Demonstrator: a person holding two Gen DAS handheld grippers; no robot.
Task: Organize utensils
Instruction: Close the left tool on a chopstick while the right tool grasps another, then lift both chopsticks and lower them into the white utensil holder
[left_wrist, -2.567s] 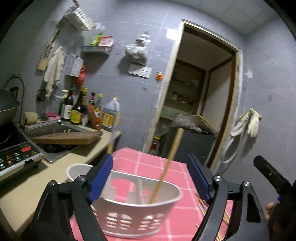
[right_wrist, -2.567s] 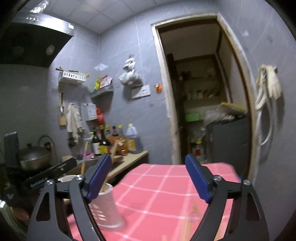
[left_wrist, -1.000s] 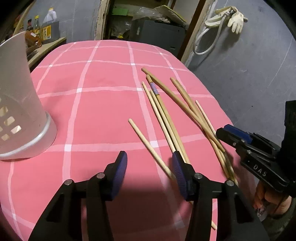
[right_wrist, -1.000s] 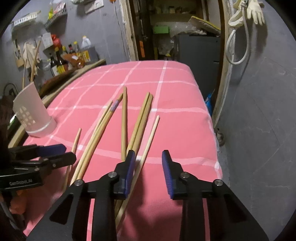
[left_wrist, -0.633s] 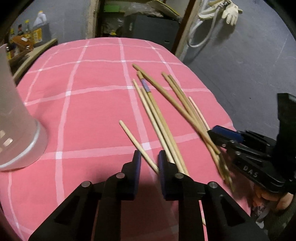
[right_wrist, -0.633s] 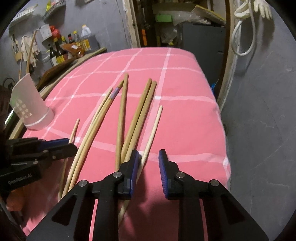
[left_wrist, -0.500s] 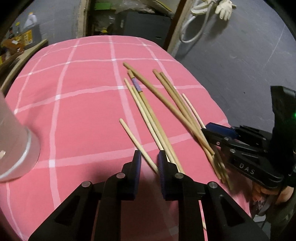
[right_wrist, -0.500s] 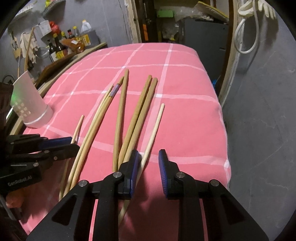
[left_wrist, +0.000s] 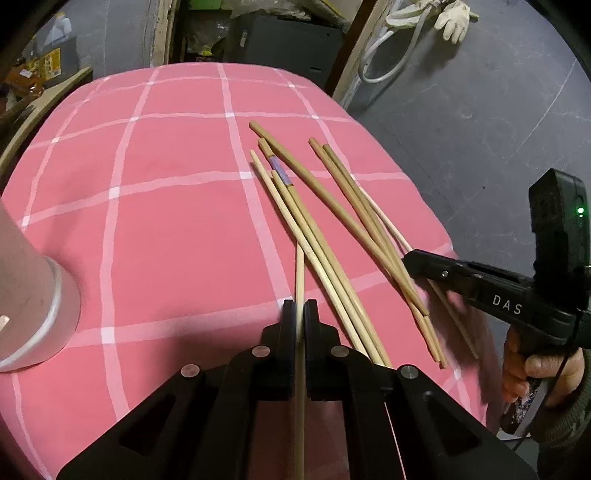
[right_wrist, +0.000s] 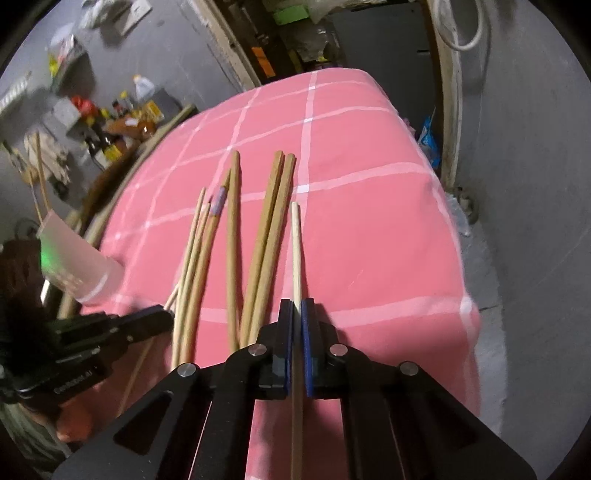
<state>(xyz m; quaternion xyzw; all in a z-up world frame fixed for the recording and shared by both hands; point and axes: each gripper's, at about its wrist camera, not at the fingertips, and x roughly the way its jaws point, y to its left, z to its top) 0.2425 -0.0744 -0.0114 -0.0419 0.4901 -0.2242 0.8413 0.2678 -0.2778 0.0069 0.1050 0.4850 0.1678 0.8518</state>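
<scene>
Black two-finger grippers, hand-held

Left gripper (left_wrist: 300, 314): silver screws; right gripper (right_wrist: 296, 314): blue pads, "DAS" lettering, green light behind; dark green sleeve (left_wrist: 569, 424).

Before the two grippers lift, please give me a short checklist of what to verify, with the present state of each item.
1. Left gripper shut on a chopstick: ok.
2. Right gripper shut on the pale chopstick: ok.
3. Each grips one stick only: ok.
4. Other chopsticks lie free on the pink cloth: ok.
5. White holder upright, within view: ok.
6. Held sticks clear of neighbours' ends: cannot tell.
</scene>
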